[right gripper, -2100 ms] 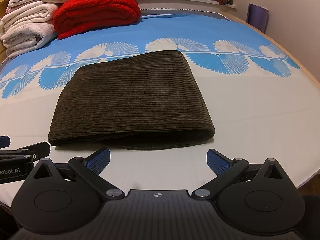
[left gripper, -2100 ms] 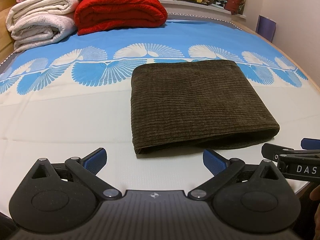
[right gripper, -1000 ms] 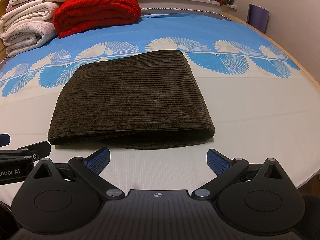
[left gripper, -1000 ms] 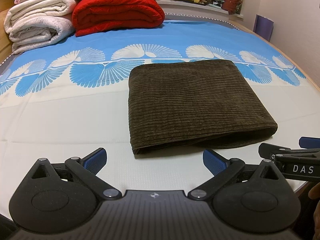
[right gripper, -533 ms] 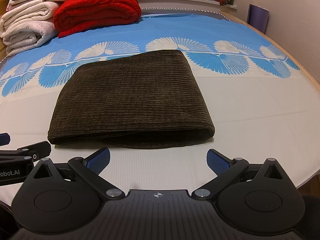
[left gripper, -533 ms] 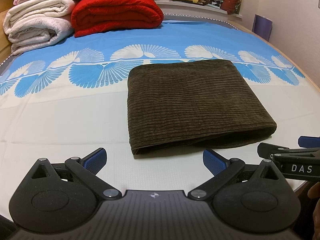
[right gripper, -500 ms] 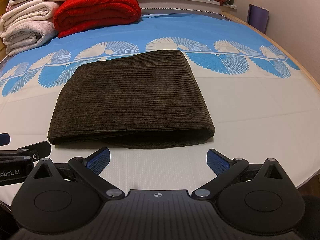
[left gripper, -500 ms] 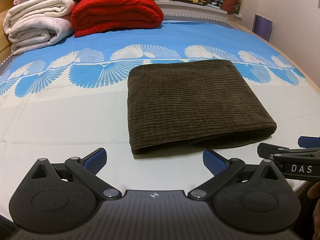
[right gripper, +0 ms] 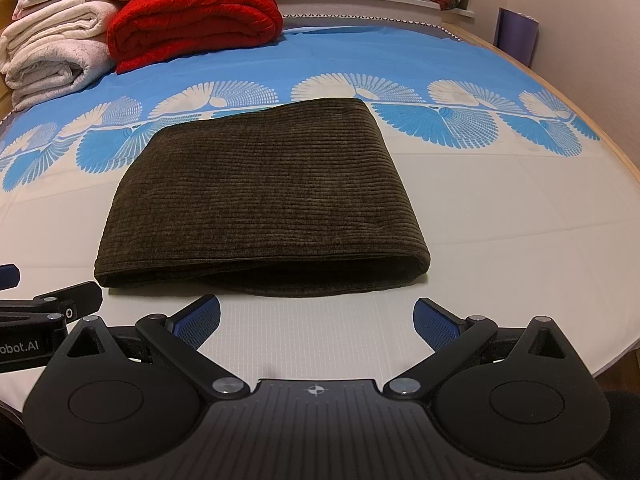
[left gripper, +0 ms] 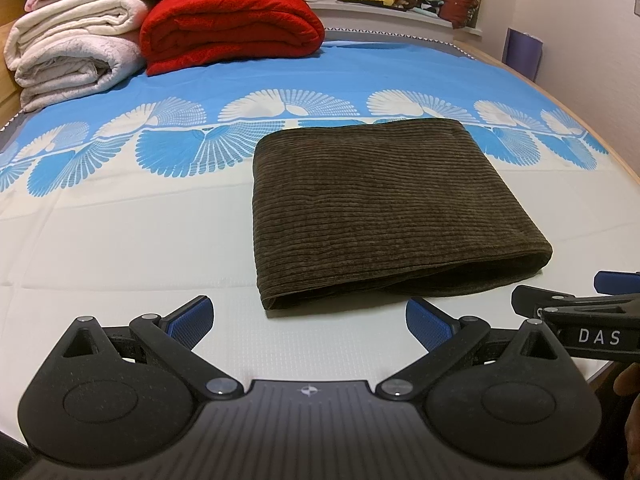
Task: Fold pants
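- Left view: the left gripper (left gripper: 308,320) is spread wide and holds nothing. The pants (left gripper: 384,212) lie folded on the bed (left gripper: 120,240), close to its near edge, a bit to the right.
- Right view: the right gripper (right gripper: 316,322) is spread wide too, and empty. The pants (right gripper: 264,196) sit just past its tips.
- The folding looks done. A bump from a gripper could push the top layer and mess up the neat stack.

Folded pants (left gripper: 384,204) lie near the bed's (left gripper: 120,248) front edge; folded blankets (left gripper: 228,28) are stacked at its far left corner.
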Demonstrator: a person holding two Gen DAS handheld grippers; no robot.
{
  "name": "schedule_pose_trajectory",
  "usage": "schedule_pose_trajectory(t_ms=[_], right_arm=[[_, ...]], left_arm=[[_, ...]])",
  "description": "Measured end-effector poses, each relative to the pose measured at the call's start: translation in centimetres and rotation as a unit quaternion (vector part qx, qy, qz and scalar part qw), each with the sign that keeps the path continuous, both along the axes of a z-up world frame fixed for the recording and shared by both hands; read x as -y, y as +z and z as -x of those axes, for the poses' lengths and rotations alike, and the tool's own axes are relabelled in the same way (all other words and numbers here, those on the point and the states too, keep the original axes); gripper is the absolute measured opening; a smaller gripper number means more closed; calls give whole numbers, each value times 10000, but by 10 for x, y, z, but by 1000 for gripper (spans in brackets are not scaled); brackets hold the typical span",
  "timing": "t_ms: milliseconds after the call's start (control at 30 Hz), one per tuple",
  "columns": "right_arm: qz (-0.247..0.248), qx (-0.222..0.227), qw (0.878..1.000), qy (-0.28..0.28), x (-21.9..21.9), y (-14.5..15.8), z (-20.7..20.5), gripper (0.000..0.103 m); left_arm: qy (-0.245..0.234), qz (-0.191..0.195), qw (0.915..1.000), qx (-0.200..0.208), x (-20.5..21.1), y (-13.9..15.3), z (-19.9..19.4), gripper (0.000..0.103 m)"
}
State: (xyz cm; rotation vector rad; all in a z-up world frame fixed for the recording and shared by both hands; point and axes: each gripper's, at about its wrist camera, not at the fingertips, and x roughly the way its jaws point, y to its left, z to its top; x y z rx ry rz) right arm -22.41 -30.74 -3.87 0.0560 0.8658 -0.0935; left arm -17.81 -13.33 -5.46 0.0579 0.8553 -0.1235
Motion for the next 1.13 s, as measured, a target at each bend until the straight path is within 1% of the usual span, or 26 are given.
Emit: schedule_pose_trajectory(t_ms=[1133], right_arm=[[37, -10, 10000, 57, 3, -1, 1, 102]], left_arm=[[-142, 42, 9999, 65, -4, 1, 3, 103]])
